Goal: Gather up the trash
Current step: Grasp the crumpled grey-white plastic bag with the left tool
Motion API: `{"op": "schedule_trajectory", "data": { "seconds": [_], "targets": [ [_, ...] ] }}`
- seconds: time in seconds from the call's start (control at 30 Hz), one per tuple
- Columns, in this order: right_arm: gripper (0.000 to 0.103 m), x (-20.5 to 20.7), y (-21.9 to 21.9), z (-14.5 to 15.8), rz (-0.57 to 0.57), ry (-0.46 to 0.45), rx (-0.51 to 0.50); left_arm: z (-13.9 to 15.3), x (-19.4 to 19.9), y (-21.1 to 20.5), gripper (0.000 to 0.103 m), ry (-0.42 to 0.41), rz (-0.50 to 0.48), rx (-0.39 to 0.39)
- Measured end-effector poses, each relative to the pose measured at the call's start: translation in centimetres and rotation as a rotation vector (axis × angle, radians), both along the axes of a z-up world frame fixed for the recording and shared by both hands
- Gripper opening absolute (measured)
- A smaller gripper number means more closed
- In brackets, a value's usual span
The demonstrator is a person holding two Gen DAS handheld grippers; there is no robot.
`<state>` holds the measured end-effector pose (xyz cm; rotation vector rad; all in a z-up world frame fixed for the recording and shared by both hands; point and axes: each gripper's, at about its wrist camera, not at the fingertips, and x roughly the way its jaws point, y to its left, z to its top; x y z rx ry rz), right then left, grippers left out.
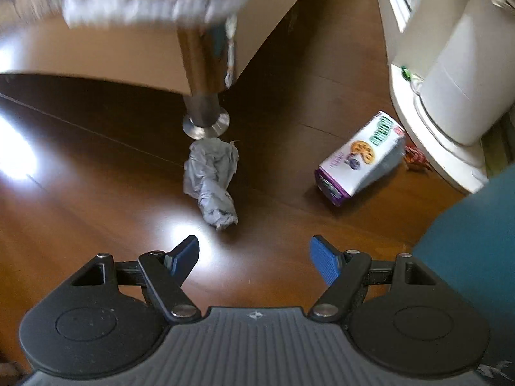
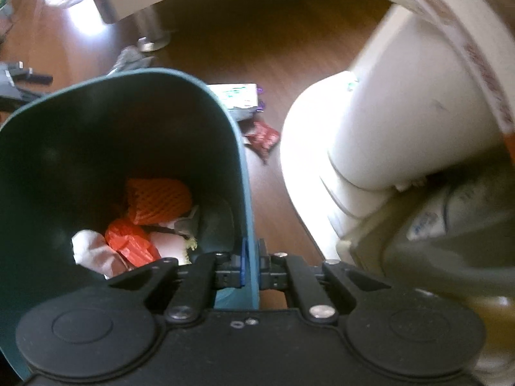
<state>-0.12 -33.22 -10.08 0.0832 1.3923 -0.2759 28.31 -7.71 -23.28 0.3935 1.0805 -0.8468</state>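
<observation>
Lettering on cookie carton [image 1: 360, 157] blurs unreadable; left gripper [image 1: 254, 257] gapes empty, right gripper [image 2: 251, 263] clamps bin [image 2: 244, 173] rim

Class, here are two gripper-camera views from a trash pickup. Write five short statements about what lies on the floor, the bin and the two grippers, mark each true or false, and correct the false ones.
1. The left gripper is open with nothing between its fingers. True.
2. The crumpled grey paper lies inside the bin. False: it lies on the wooden floor by the metal furniture leg.
3. The right gripper is shut on the wall of the teal bin. True.
4. The bin is empty. False: it holds orange foam netting and other scraps.
5. The cookie box stands upright. False: it lies tipped over on the floor near a white appliance base.
</observation>
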Motion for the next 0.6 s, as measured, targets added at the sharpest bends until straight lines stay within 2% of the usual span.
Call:
{"op": "schedule_trajectory", "data": {
  "seconds": [0.17,0.33,0.43,0.5,0.6],
  "targets": [
    [0.001,-1.9,-0.9,1.9,-0.176,0.043,-0.079,-4.0,3.4,-1.3,0.075,0.039,0.019,0.016],
    [0.002,-5.1,-1.6,2.6,-0.377,0.110,-0.119,-6.5,5.6,-2.7,0.075,0.044,0.031,0.037],
    [0.002,-7.2,-1.4,2.9,-0.489,0.140,-0.140,-7.7,7.2,-3.7,0.075,0.075,0.055,0.041],
    [0.003,-8.7,-1.0,3.0,-0.541,0.165,-0.151,-8.3,7.9,-4.4,0.075,0.068,0.069,0.051],
    [0.003,-11.1,-0.5,3.1,-0.617,0.201,-0.164,-9.0,8.6,-5.5,0.075,0.015,0.062,0.083]
  ]
}}
